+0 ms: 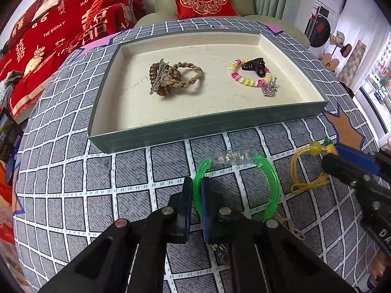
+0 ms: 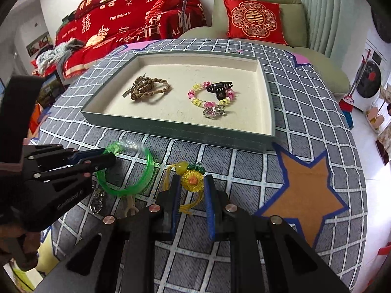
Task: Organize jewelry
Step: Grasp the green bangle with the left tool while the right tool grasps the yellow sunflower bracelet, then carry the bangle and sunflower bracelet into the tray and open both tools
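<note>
Left wrist view is showing the left gripper closing on the green bangle, its two blue pads pinching the near-left arc of the ring, which is lying on the gridded cloth just in front of the tray. The pads look clamped on the plastic, gripping the rim edge-on, probably so the hoop can be lifted without slipping.

The right gripper is straddling the sunflower charm and its yellow cord; the jaws are standing apart on either side, not yet touching it, lined up as if to close on the flower rather than the thin cord.

Inside the tray, the braided ties are sitting left, while the bead bracelet and black claw clip are lying right, touching each other, so hair things and bracelets seem loosely grouped. My guess is both loose pieces are heading into that tray, which has bare space at its front. A small metal trinket is lying by the bangle too.
</note>
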`<action>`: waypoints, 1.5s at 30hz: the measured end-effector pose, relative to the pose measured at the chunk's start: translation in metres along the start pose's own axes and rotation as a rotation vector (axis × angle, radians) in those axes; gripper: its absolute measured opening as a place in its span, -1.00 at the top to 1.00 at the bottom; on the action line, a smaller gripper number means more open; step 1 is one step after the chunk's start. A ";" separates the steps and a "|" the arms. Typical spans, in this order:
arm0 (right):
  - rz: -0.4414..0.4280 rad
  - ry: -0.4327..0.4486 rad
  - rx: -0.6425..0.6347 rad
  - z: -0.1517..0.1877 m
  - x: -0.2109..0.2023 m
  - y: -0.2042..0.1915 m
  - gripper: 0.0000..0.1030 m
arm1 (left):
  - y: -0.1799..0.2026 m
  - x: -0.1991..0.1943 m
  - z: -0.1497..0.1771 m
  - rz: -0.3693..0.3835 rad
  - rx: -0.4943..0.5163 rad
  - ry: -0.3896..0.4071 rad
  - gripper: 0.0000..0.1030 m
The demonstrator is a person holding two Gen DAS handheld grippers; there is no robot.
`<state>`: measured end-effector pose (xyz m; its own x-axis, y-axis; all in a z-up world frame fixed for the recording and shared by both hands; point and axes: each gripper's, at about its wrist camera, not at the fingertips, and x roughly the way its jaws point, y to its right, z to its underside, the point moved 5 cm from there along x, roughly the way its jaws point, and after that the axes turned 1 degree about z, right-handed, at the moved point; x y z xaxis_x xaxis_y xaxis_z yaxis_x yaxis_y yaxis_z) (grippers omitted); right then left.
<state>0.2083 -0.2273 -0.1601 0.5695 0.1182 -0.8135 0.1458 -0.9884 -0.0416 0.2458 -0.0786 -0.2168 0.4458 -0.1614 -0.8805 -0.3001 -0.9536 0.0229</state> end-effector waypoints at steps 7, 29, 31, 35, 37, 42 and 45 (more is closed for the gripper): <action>-0.023 0.004 0.035 0.004 -0.009 0.003 0.61 | -0.001 -0.013 0.003 0.022 -0.020 0.036 0.64; -0.043 0.106 0.089 -0.034 -0.051 0.017 0.61 | -0.023 -0.080 -0.035 0.081 -0.082 0.208 0.64; -0.050 0.115 0.097 -0.042 -0.053 0.020 0.61 | -0.028 -0.084 -0.043 0.069 -0.088 0.225 0.64; -0.051 0.131 0.100 -0.058 -0.053 0.022 0.61 | -0.038 -0.084 -0.054 0.059 -0.113 0.239 0.64; -0.052 0.136 0.099 -0.065 -0.052 0.022 0.61 | -0.040 -0.082 -0.060 0.050 -0.116 0.245 0.64; -0.056 0.136 0.104 -0.086 -0.039 0.025 0.61 | -0.044 -0.071 -0.081 0.025 -0.118 0.252 0.64; -0.059 0.134 0.120 -0.100 -0.027 0.030 0.61 | -0.048 -0.058 -0.095 0.013 -0.124 0.250 0.64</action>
<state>0.2782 -0.2508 -0.0814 0.6663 0.1800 -0.7236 0.0890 -0.9827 -0.1625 0.3144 -0.0473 -0.1218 0.6416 -0.2165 -0.7358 -0.2085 -0.9724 0.1044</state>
